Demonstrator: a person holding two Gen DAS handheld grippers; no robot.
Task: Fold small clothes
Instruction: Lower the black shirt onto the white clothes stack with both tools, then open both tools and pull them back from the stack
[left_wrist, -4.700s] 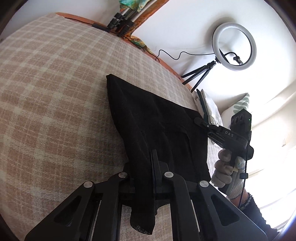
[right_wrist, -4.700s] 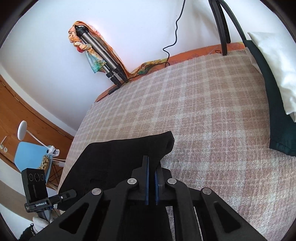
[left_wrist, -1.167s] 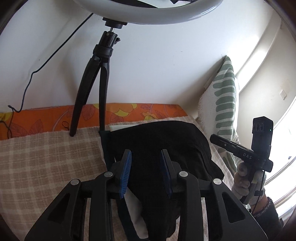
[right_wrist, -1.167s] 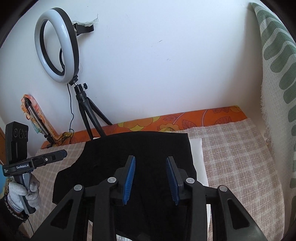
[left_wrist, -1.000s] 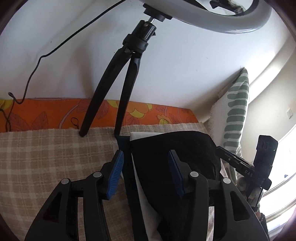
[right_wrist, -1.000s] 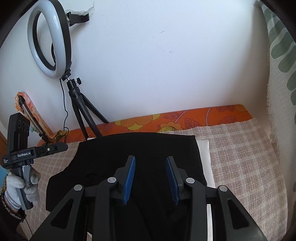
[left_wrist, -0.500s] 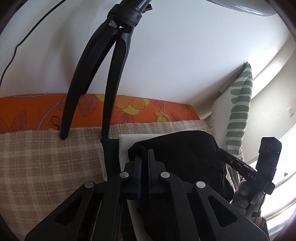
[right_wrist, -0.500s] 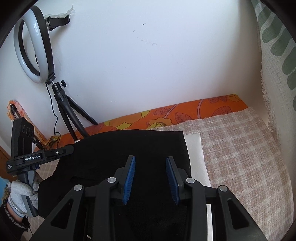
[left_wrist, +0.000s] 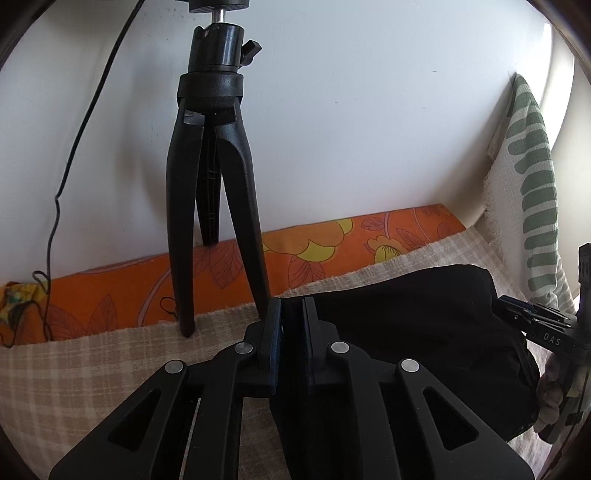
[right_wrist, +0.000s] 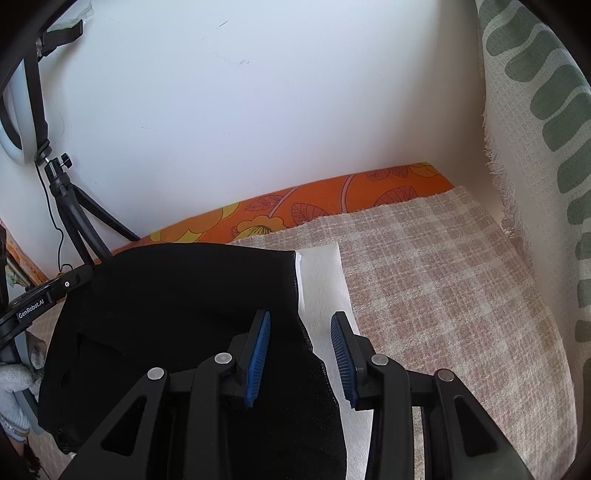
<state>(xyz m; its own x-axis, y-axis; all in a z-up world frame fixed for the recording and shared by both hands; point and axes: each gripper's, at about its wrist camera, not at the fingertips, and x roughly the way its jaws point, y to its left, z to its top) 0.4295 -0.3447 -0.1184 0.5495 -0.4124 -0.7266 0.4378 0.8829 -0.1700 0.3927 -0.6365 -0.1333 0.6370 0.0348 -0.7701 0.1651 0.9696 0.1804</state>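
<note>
Left wrist view — left gripper (left_wrist: 291, 317) just eased, pinching black garment (left_wrist: 406, 332); right gripper (right_wrist: 301, 350) open.

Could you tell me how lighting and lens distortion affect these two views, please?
Left wrist view: daylight flares at the right edge, the black garment loses its folds to darkness, and the tripod looms large. Right wrist view: even light, sharp plaid blanket, edges bowed by fisheye, corners vignetted.

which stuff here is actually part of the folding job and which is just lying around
Part of the job:
- black garment, lying on the stack
- white folded cloth under it
- left gripper, jaws nearly closed at the garment's edge, just eased open slightly
- right gripper, open over the garment's edge

Just lying about:
- tripod
- green-patterned pillow
- orange floral sheet
- plaid blanket
</note>
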